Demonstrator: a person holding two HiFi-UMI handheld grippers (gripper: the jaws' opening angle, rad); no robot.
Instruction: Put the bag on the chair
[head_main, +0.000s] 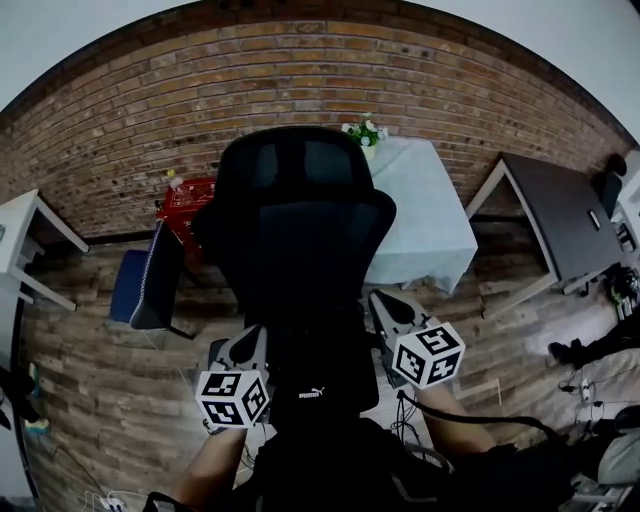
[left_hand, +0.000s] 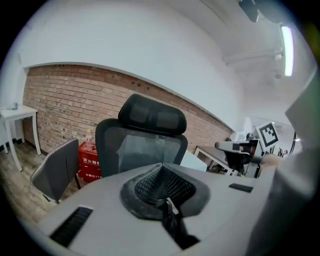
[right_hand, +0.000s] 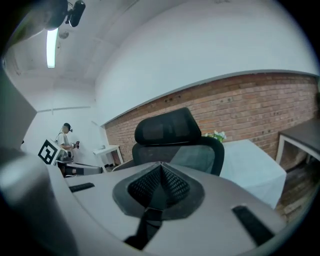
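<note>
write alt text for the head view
The left gripper and right gripper, jaws closed, hold a black fabric bag in front of a black mesh office chair; behind stand a red brick wall and a table under a pale cloth.

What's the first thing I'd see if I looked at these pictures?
A big black office chair fills the middle, in front of a long brick wall. Nearer the camera, the left gripper and right gripper are both shut on straps of a black bag. A table with a pale cloth stands to the chair's right.
</note>
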